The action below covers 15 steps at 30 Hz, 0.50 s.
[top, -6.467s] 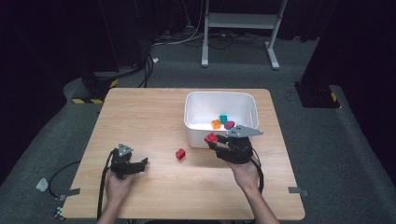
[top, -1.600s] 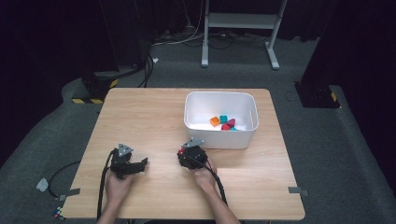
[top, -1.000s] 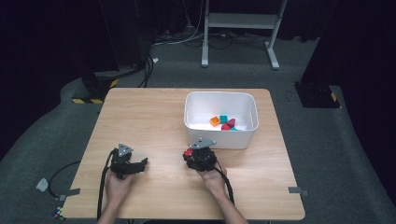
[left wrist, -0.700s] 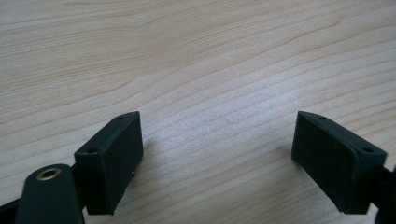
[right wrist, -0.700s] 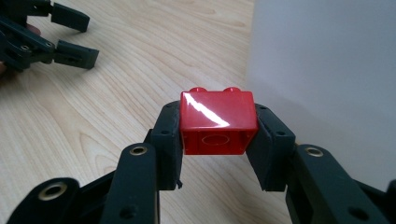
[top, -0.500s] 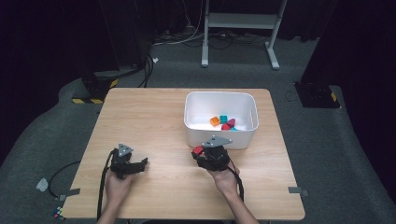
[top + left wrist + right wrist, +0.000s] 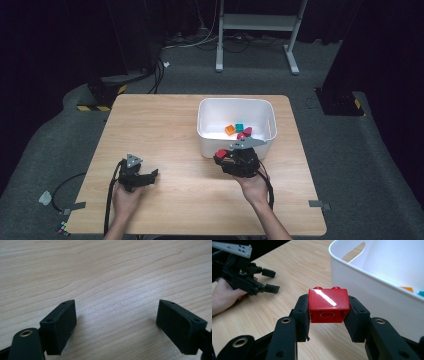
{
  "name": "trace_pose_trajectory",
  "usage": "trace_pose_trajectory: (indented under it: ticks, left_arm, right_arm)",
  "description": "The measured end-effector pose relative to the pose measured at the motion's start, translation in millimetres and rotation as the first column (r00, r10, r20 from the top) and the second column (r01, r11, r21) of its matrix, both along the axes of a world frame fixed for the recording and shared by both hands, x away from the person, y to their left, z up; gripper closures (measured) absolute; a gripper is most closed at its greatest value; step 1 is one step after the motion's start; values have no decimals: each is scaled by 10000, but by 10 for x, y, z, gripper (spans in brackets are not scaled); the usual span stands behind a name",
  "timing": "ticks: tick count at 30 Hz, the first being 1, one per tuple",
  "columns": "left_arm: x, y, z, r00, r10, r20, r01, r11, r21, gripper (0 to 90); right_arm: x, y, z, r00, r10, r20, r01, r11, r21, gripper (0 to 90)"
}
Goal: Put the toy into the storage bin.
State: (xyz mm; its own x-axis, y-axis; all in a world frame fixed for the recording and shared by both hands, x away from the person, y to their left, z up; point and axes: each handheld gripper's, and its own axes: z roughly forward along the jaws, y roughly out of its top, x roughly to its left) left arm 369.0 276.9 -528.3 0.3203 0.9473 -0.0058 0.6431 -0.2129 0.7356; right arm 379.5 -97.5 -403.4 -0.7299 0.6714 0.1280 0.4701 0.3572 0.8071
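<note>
Right gripper view: glossy red studded plastic brick (image 7: pixel 329 305) clamped between matte black right gripper (image 7: pixel 329 315) pads beside smooth white bin (image 7: pixel 372 287).

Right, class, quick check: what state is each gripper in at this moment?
Left gripper: open, nothing between its jaws, resting on the table.
Right gripper: shut on the red brick, beside the white bin.

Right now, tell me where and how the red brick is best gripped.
Grip the red brick on its two flat side walls, studs up, coming in level from its open end. The right gripper does just that: its jaws press squarely on those parallel faces, beside the white bin.
</note>
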Motion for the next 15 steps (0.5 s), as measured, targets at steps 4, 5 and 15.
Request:
trace_pose_trajectory:
  ticks: [4,5,15]
  left_arm:
    - [0,0,0,10000,0,0,0,10000,-1,166]
    - [0,0,0,10000,-2,-1,2,10000,2,166]
    - [0,0,0,10000,-2,1,2,10000,4,166]
  right_arm:
    - [35,-41,102,10000,-50,51,49,9999,90,590]
    - [45,-44,128,10000,-61,78,60,9999,114,590]
    - [158,-88,390,9998,-182,113,180,9997,163,590]
